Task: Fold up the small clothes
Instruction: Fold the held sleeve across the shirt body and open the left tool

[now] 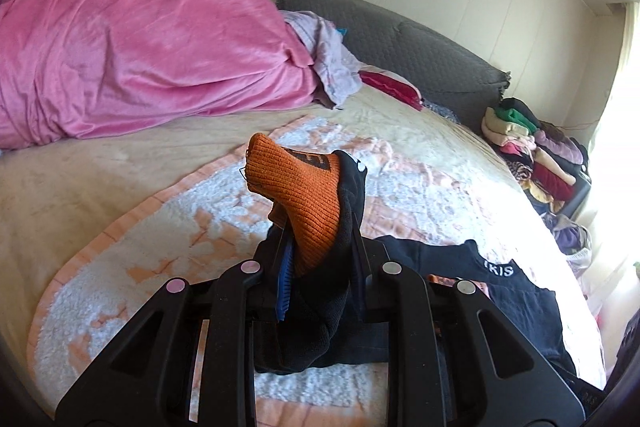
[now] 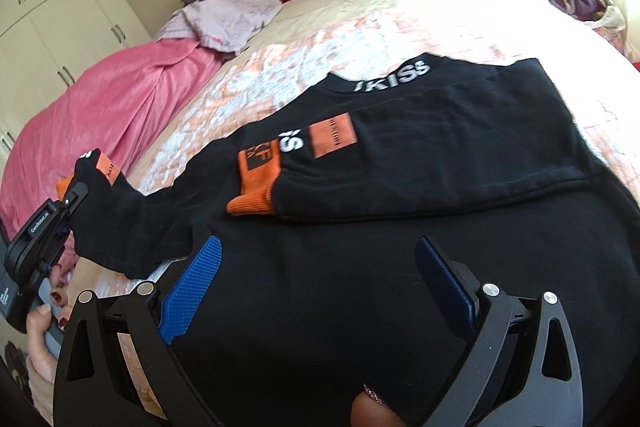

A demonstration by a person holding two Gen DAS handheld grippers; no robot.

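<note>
A black sweatshirt (image 2: 400, 267) with white lettering at the collar lies flat on the bed's fleece blanket (image 1: 140, 251). One sleeve is folded across the chest, its orange cuff (image 2: 256, 195) pointing left. My left gripper (image 1: 318, 231) is shut on the other sleeve (image 2: 132, 223) near its orange cuff (image 1: 296, 179), holding it lifted off the bed; the cuff sticks up past the fingers. In the right wrist view, that left gripper (image 2: 76, 193) is at the far left. My right gripper (image 2: 320, 241) hangs open just over the sweatshirt's body, blue pads (image 2: 192, 287) wide apart, nothing between them.
A bunched pink blanket (image 1: 140, 39) fills the bed's far left. A lilac garment (image 1: 332, 63) and red cloth (image 1: 392, 87) lie by the grey headboard (image 1: 420, 51). Stacked folded clothes (image 1: 532, 151) stand at the bed's far right. A hand (image 2: 40, 339) grips the left tool.
</note>
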